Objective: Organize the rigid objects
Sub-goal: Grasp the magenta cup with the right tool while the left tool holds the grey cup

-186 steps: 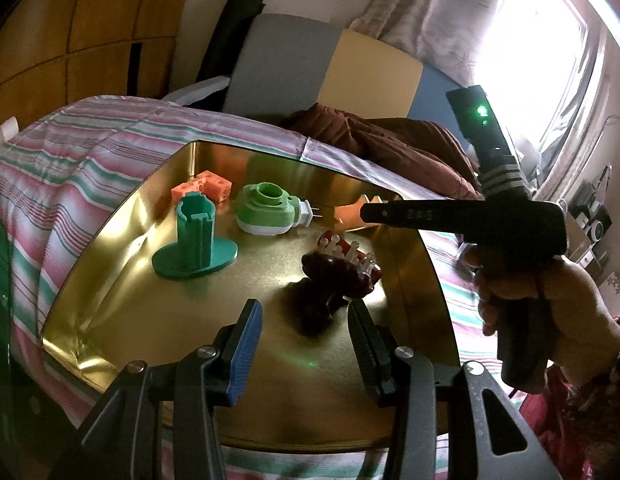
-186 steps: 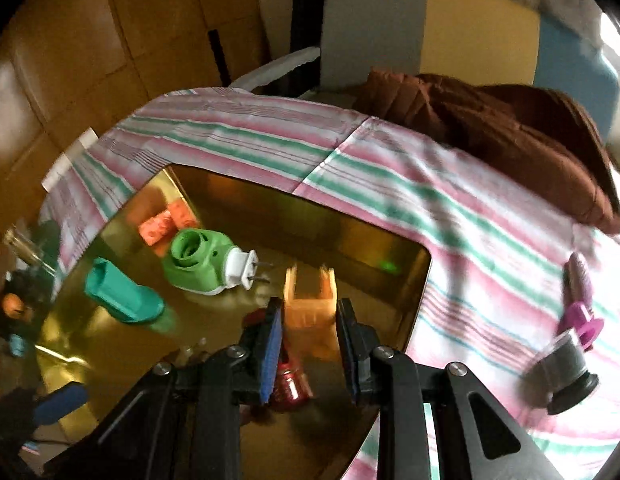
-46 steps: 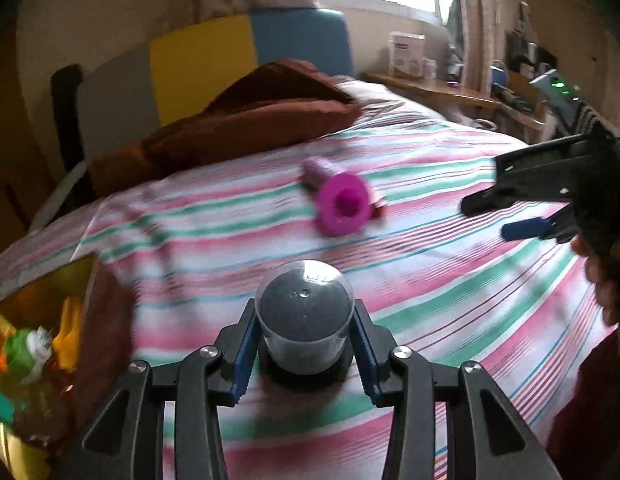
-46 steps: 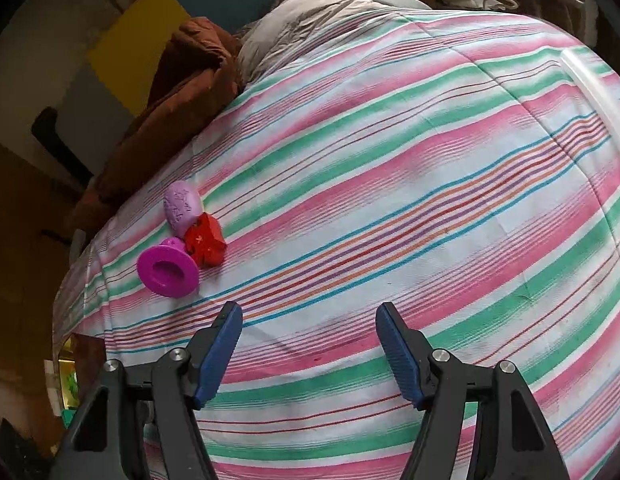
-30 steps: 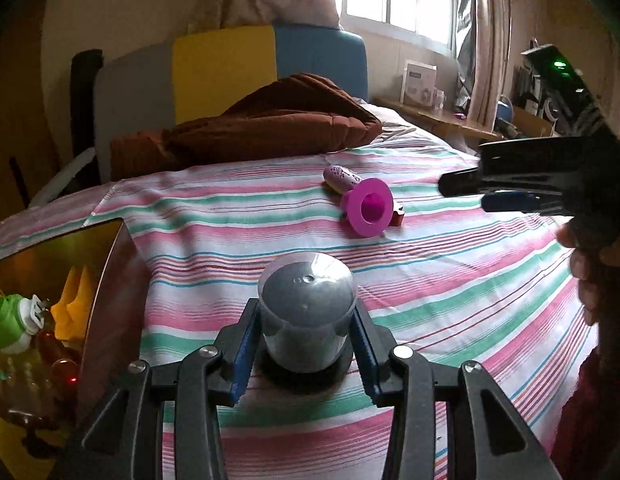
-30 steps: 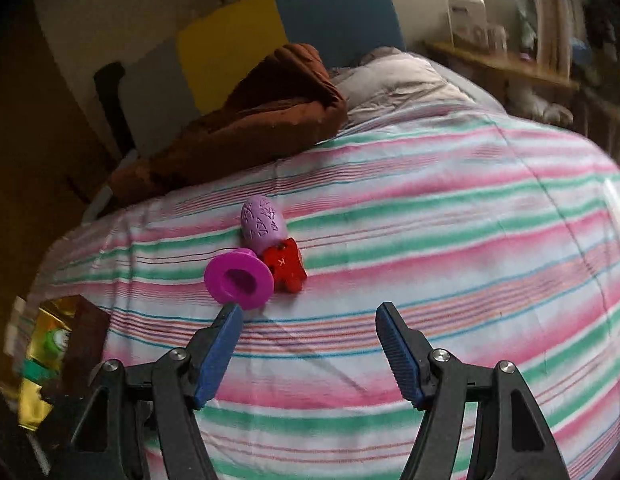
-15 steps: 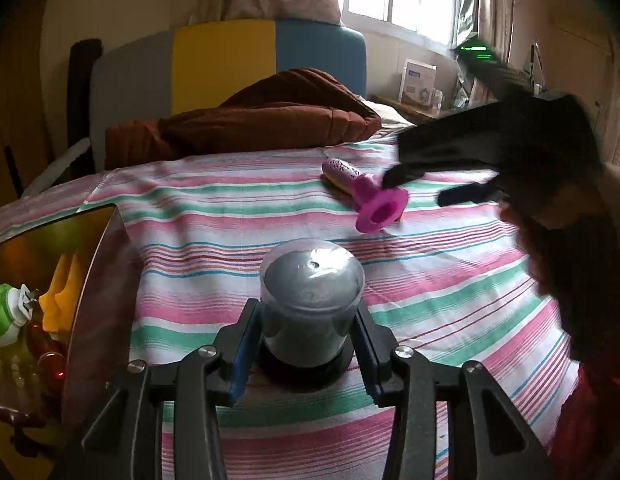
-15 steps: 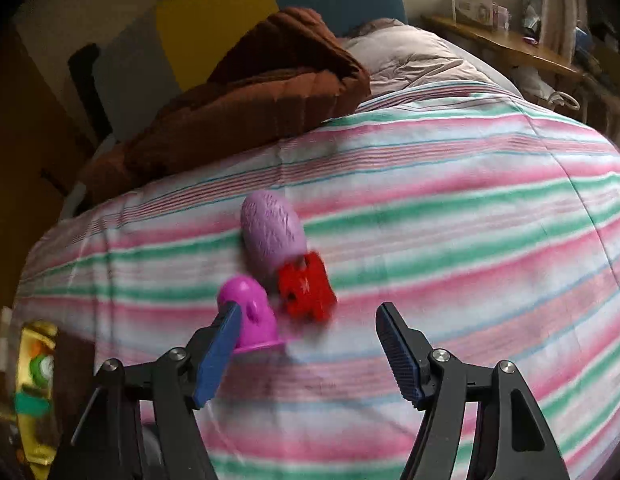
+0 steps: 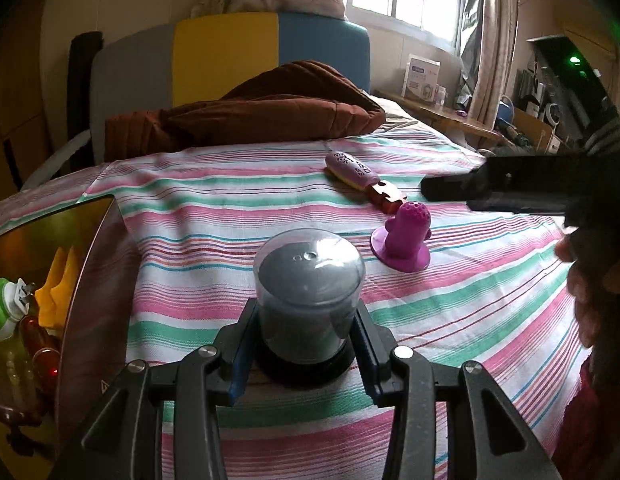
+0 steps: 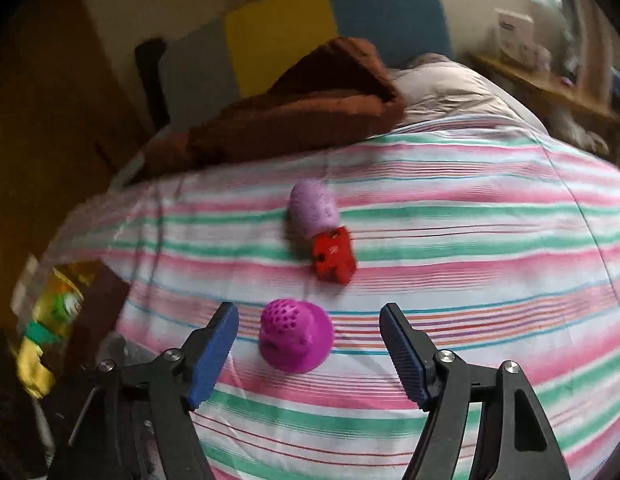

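My left gripper is shut on a grey cylinder with a clear lid, whose black base rests on the striped bedsheet. In the right wrist view my right gripper is open and its jaws are opening. A magenta domed piece stands on its flange between the blue pads, untouched. Beyond it lie a red piece and a lilac oval piece. In the left wrist view the magenta piece stands right of the cylinder, with the right gripper's black fingers above it.
A golden tray at the left holds a green plug, a yellow piece and a dark red item. A brown blanket lies at the bed's head. A hand is at the right edge.
The right gripper has come down and in over the magenta piece, which now sits between its wider jaws and stands on its flange instead of lying over. The left gripper keeps the cylinder.
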{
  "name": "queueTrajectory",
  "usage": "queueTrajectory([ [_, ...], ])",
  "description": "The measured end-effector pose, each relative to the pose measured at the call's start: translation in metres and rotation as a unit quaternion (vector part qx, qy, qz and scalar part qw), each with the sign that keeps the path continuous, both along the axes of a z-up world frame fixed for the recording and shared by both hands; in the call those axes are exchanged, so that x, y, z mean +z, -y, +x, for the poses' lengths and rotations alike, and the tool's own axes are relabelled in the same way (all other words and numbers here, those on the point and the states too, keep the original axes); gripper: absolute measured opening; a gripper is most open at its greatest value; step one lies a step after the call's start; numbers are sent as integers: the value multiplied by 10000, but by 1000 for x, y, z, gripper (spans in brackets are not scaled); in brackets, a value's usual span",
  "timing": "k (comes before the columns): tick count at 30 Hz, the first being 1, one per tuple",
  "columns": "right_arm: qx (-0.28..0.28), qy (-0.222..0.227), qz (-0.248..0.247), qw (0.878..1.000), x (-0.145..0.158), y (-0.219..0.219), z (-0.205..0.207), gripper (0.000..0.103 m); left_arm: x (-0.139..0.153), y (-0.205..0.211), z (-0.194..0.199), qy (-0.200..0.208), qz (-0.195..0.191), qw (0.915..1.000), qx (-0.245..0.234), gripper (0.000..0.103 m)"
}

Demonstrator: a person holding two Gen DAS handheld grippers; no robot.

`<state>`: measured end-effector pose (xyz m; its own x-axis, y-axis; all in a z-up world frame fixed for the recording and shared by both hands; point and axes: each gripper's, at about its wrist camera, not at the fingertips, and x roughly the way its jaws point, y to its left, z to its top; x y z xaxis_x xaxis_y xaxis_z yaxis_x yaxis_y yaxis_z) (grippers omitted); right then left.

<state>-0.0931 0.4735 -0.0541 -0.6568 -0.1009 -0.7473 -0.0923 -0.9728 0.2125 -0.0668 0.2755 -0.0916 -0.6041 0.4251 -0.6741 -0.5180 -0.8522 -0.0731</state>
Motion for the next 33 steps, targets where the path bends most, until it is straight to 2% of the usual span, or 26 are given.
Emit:
queueTrajectory([
  [2,188,93,217,9995,-7,10,-6,72,0,-1,1,-27,-46,10000,3,44],
  [5,328,130,368,9987,-14,17,-13,64,-1,-1,1,-36,-60,10000,4,44],
  [8,349,213,229,9989,-23,15,-21,45,-1,-1,0,-32,-59,10000,4,44],
  [9,362,282,185,9988,-26,15,-23,35,-1,-1,0,-32,-58,10000,5,44],
  [14,340,334,57,9988,-24,15,-20,34,-1,0,0,6,-18,10000,1,44],
  [20,429,59,120,9990,-6,22,-11,33,2,3,-1,155,27,9999,31,44],
  [23,387,57,20,9992,-3,18,-11,33,6,12,1,441,297,9986,52,44],
  [27,283,44,-48,9996,-1,14,-10,33,16,27,9,622,575,9962,222,44],
  [30,273,25,-69,9996,1,14,-8,33,26,32,18,567,638,9962,172,44],
  [33,275,27,-93,9996,1,13,-7,33,42,37,35,322,617,9976,1,44],
])
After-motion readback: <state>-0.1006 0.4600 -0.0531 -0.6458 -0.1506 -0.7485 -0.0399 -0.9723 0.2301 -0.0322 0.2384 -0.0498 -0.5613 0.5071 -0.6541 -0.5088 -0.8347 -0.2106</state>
